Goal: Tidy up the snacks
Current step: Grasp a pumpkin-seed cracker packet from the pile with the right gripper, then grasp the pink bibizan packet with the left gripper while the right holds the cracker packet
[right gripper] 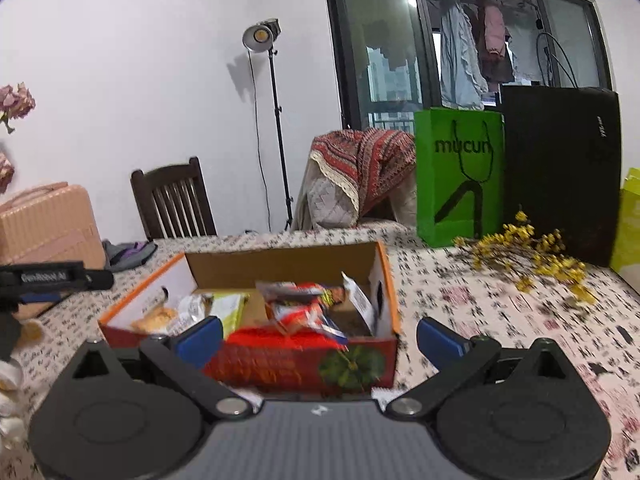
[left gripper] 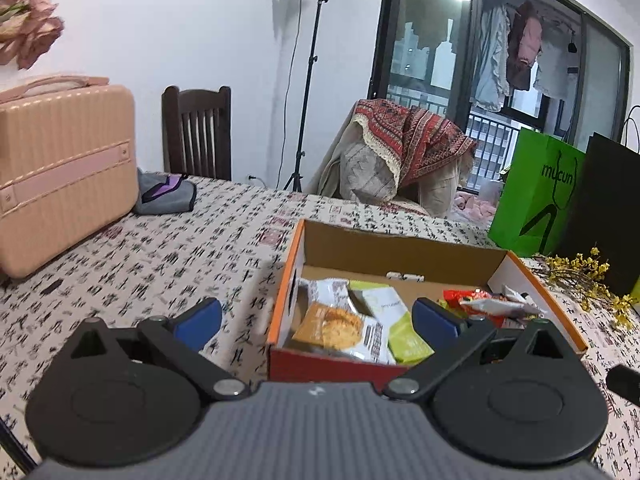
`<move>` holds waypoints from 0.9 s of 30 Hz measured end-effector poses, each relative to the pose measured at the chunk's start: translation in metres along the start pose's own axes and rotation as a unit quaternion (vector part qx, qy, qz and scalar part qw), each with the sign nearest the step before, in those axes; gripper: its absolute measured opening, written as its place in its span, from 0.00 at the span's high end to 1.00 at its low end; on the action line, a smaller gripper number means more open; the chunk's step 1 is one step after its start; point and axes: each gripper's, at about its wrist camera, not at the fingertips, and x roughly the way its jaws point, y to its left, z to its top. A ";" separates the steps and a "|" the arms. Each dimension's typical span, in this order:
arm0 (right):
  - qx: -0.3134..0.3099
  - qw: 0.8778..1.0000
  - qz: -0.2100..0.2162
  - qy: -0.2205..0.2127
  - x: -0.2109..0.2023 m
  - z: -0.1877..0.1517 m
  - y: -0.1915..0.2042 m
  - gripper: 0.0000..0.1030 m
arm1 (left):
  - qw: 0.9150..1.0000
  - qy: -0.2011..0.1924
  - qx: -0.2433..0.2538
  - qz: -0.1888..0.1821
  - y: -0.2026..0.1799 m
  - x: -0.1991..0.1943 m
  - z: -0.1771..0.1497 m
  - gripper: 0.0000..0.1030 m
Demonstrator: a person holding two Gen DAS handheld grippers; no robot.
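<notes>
Both grippers, left (left gripper: 316, 318) and right (right gripper: 318, 338), jaws apart, empty, near open orange-rimmed cardboard box (left gripper: 400, 256) of snack packets (left gripper: 348, 328) on calligraphy-print counter (left gripper: 160, 256).

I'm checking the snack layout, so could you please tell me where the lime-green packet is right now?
The lime-green packet lies inside the cardboard box, toward its left half in the left wrist view, right beside the biscuit packet.
</notes>
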 end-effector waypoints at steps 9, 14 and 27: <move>0.003 0.996 -0.057 0.067 0.005 -0.036 -0.023 0.00 | 1.000 0.029 -0.007 0.004 0.014 -0.012 -0.025 0.00; 0.022 0.991 -0.072 0.110 0.022 -0.052 -0.039 0.01 | 0.999 0.041 -0.012 0.008 0.026 -0.017 -0.039 0.00; -0.001 0.987 -0.083 0.140 0.055 -0.049 -0.028 0.56 | 0.998 0.067 -0.019 0.009 0.039 -0.023 -0.053 0.00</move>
